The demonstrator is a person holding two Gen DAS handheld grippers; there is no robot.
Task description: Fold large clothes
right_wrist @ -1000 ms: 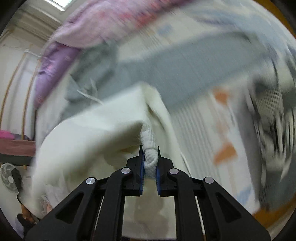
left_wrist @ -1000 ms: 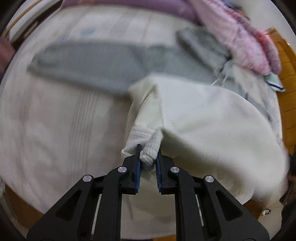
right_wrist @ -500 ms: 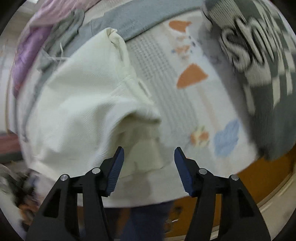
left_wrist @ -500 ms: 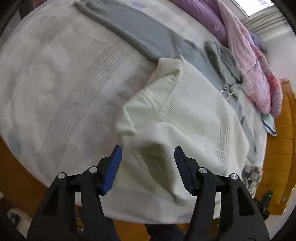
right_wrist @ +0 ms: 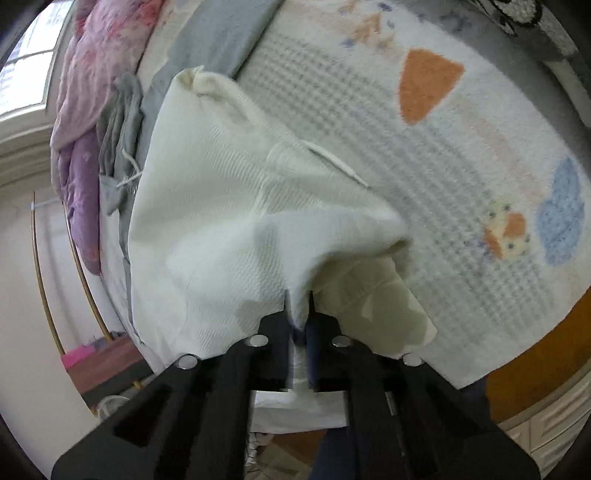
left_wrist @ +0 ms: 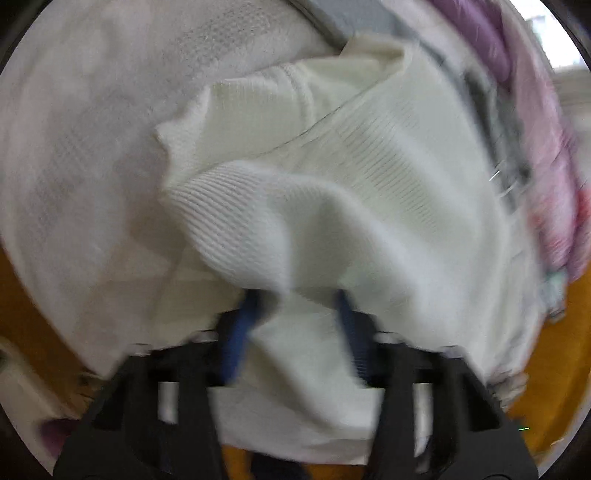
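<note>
A cream knit sweater (left_wrist: pixel 369 177) lies folded on the bed near its front edge; it also shows in the right wrist view (right_wrist: pixel 221 206). My left gripper (left_wrist: pixel 295 299) is open, its blue-padded fingers astride a raised fold of the sweater; the view is blurred. My right gripper (right_wrist: pixel 297 295) is shut on the sweater's near edge, with cloth pinched between its fingers.
A grey garment (right_wrist: pixel 218 40) lies behind the sweater on the white patterned blanket (right_wrist: pixel 461 177). A pink and purple quilt (right_wrist: pixel 92 74) is piled at the far side. A dark patterned garment (right_wrist: pixel 517 14) is at top right. The orange bed edge (right_wrist: pixel 535 362) is close.
Both grippers let go of the sweater cuffs half a second ago and opened. Now both have moved down onto the sweater's near fold, and the right has shut on it.
</note>
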